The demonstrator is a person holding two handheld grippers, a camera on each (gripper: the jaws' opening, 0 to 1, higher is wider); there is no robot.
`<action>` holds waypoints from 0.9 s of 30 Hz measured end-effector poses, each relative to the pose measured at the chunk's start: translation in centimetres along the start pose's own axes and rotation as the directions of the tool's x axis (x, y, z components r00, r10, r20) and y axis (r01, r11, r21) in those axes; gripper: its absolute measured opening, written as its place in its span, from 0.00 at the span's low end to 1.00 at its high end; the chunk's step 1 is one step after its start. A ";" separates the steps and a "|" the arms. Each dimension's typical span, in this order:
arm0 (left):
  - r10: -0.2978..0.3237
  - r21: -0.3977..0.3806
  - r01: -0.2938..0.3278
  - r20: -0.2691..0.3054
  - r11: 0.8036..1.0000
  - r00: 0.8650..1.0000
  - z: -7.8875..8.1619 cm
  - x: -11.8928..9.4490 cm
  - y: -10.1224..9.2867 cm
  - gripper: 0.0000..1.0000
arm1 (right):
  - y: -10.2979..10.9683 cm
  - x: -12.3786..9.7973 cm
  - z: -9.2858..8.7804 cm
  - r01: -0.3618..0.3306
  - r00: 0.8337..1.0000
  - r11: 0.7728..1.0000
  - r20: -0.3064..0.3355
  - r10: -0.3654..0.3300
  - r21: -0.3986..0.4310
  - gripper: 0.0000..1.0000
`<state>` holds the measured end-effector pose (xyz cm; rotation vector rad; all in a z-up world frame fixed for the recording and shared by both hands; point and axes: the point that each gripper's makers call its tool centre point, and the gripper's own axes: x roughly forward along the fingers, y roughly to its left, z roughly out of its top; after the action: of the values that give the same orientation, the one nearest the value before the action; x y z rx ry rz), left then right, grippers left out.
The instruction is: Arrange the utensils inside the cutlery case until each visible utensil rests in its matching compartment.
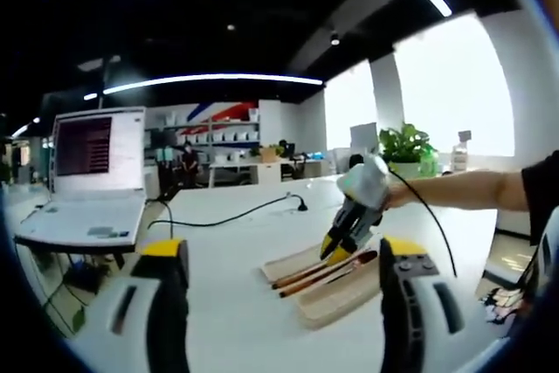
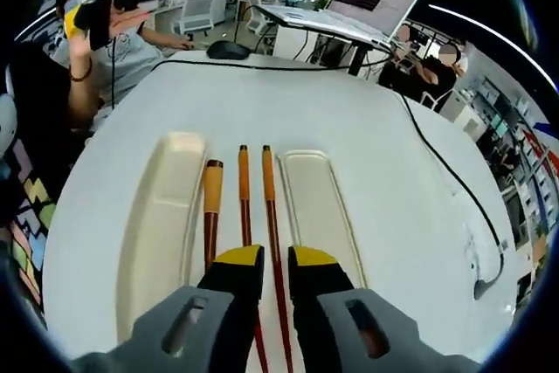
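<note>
Hovering low over the cutlery case (image 2: 166, 216), the right gripper (image 2: 277, 261) has its yellow-tipped jaws nearly together astride one of two slim brown chopsticks (image 2: 269, 216) near the bottom centre of the right gripper view; whether it actually pinches the stick I cannot tell. Just left of the chopsticks lies a third utensil with an orange handle (image 2: 212, 194), all three running lengthwise down the case's middle section, with a cream tray on either side. The case rests on a white surface (image 2: 349, 120), a black cable (image 2: 437, 163) trailing along its right side and a laptop (image 2: 367, 2) at the upper right. In the left gripper view, the left gripper (image 1: 284, 272) stands released, jaws wide apart at the bottom, well back from the case (image 1: 336, 299) at lower centre.
</note>
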<state>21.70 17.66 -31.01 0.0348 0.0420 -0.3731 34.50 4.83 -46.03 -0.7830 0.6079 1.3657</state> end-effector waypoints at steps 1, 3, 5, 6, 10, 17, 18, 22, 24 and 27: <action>0.013 0.000 -0.013 0.000 1.000 1.000 0.0 0.0 0.2 0.95 | 0.0 0.1 0.0 -0.005 1.000 1.000 0.001 0.005 -0.003 0.08; 0.020 0.002 -0.020 -0.001 1.000 1.000 -0.1 0.1 0.4 0.94 | 0.1 0.2 -0.1 -0.009 1.000 1.000 -0.001 0.009 0.003 0.07; 0.016 0.001 -0.016 -0.003 1.000 1.000 -0.1 0.2 0.4 0.94 | 0.1 0.6 -0.4 -0.015 1.000 1.000 -0.020 0.015 -0.001 0.06; 0.013 0.000 -0.013 -0.002 1.000 1.000 0.0 0.2 0.4 0.94 | 0.1 0.8 -0.5 -0.018 1.000 1.000 -0.026 0.018 -0.001 0.06; 0.009 0.007 -0.009 -0.006 1.000 1.000 -0.1 0.4 0.2 0.94 | -0.2 1.3 -0.6 -0.023 0.999 0.999 -0.043 0.024 0.024 0.08; 0.032 -0.007 -0.032 -0.010 0.999 0.999 -0.5 0.5 0.6 0.92 | 0.0 1.4 -0.1 -0.047 0.995 0.999 -0.083 0.048 0.011 0.05; 0.034 -0.005 -0.034 -0.008 0.999 0.999 -0.5 0.5 0.6 0.92 | 0.4 1.5 -0.2 -0.074 0.992 0.997 -0.103 0.074 0.006 0.04; 0.027 0.000 -0.027 -0.013 1.000 1.000 -0.5 0.5 0.4 0.92 | 0.4 1.5 -0.2 -0.091 0.969 0.996 -0.232 0.090 0.007 0.04; 0.028 0.001 -0.028 -0.014 1.000 1.000 -0.5 0.5 0.4 0.92 | 0.5 1.6 -0.2 -0.107 0.954 0.994 -0.282 0.099 -0.013 0.04; 0.032 -0.001 -0.032 -0.010 0.999 0.999 -0.5 0.3 0.5 0.92 | 0.6 1.7 -0.1 -0.127 0.943 0.991 -0.313 0.112 -0.031 0.04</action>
<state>22.20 18.07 -31.47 0.0360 0.0515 -0.3410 34.13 5.80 -47.50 -1.0273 0.8819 1.3830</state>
